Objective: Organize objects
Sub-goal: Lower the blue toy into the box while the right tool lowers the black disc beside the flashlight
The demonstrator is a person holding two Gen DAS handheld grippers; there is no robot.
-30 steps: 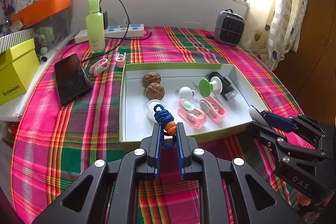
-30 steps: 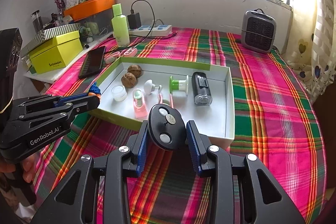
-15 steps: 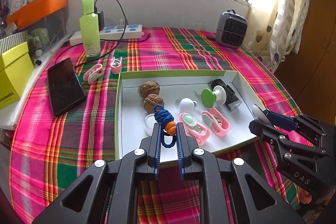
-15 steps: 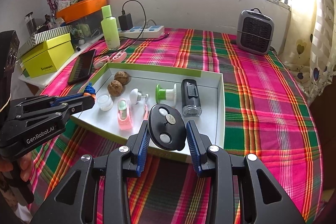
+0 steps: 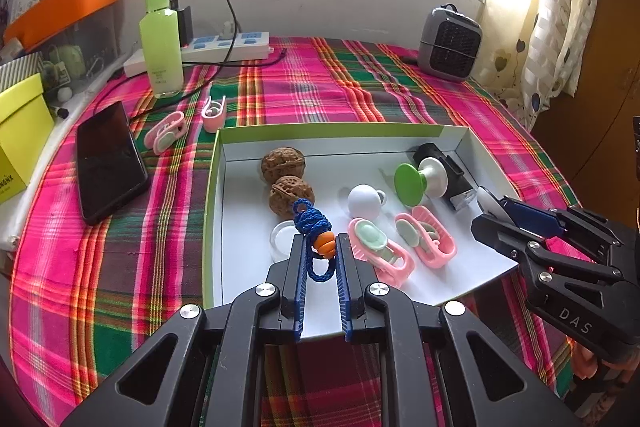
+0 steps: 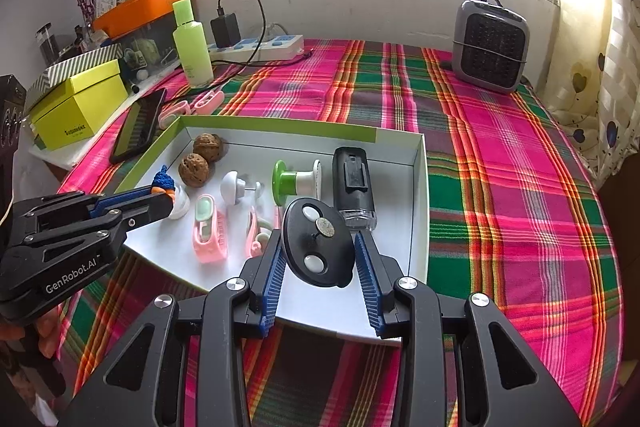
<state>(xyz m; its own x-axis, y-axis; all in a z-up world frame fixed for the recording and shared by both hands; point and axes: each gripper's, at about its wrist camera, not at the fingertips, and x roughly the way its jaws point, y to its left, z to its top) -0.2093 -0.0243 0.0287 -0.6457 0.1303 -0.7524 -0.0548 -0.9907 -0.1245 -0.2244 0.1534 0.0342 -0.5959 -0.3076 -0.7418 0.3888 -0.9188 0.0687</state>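
Observation:
A shallow white box with a green rim [image 5: 320, 129] [image 6: 280, 125] lies on the plaid cloth. It holds two walnuts [image 5: 283, 163] [image 6: 208, 146], a white knob [image 5: 363, 201], a green-and-white spool [image 5: 408, 183] [image 6: 289, 182], a black device [image 6: 353, 175], a small clear jar [image 5: 282, 239] and two pink clips [image 5: 380, 257] [image 6: 209, 227]. My left gripper [image 5: 320, 247] [image 6: 160, 193] is shut on a blue cord with an orange bead [image 5: 314, 227], hanging over the box's near left part. My right gripper [image 6: 319, 247] [image 5: 486, 205] is shut on a black disc [image 6: 318, 247] over the near edge.
Left of the box lie a black phone [image 5: 106, 159] [image 6: 138, 125] and two more pink clips [image 5: 166, 131] [image 5: 213, 113]. Behind stand a green bottle [image 5: 161, 39] [image 6: 192, 45], a power strip [image 5: 224, 45] and a grey heater [image 6: 491, 45]. A yellow box [image 6: 78, 107] sits far left.
Both grippers have moved forward over the box, each keeping its load. The box and its contents now sit closer and lower in both views.

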